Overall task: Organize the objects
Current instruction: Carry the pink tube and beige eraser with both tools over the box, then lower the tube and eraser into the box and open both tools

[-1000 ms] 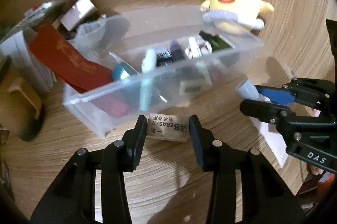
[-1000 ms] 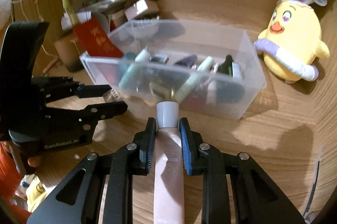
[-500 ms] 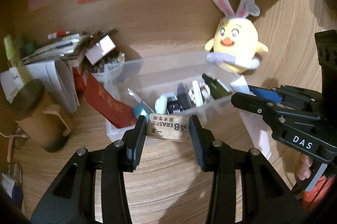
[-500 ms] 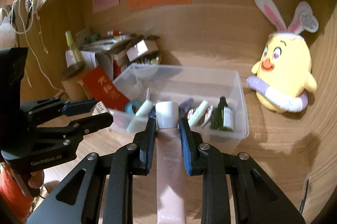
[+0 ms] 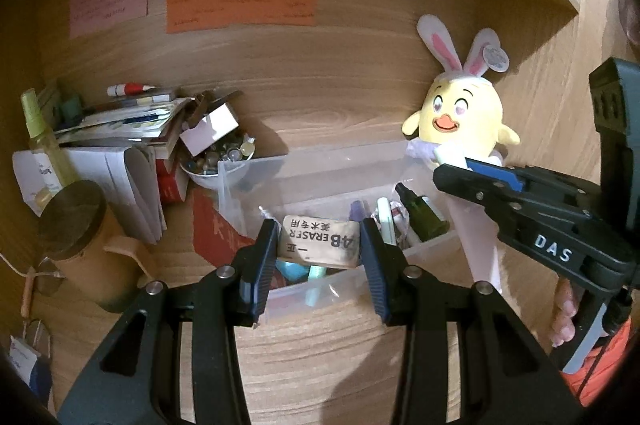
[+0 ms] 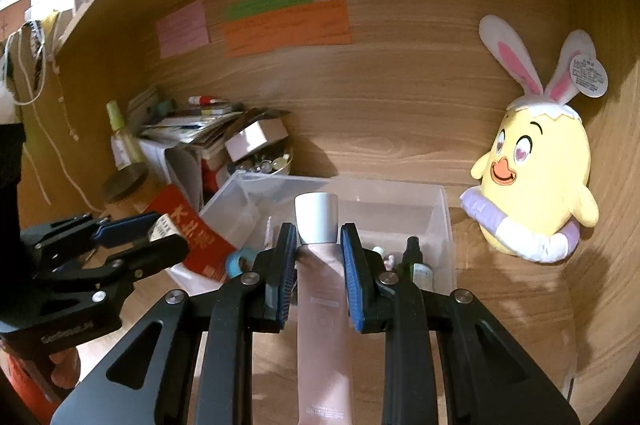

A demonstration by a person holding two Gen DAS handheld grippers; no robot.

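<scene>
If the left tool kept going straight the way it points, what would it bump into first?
Most likely the clear plastic bin: the left tool, gripping the eraser, aims down at its near side. Depth is hard to judge, though.

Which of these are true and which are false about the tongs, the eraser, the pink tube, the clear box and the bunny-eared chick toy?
1. The left tongs hold an eraser. True.
2. The right tongs are empty. False: they are shut on a pink tube with a white cap.
3. The clear box already has things in it, such as a small dark bottle. True.
4. The chick toy sits inside the clear box. False: it stands outside, beside the box and in front of the wooden wall.
5. The sticky notes on the wall are all blue. False: they are pink, green and orange.
</scene>
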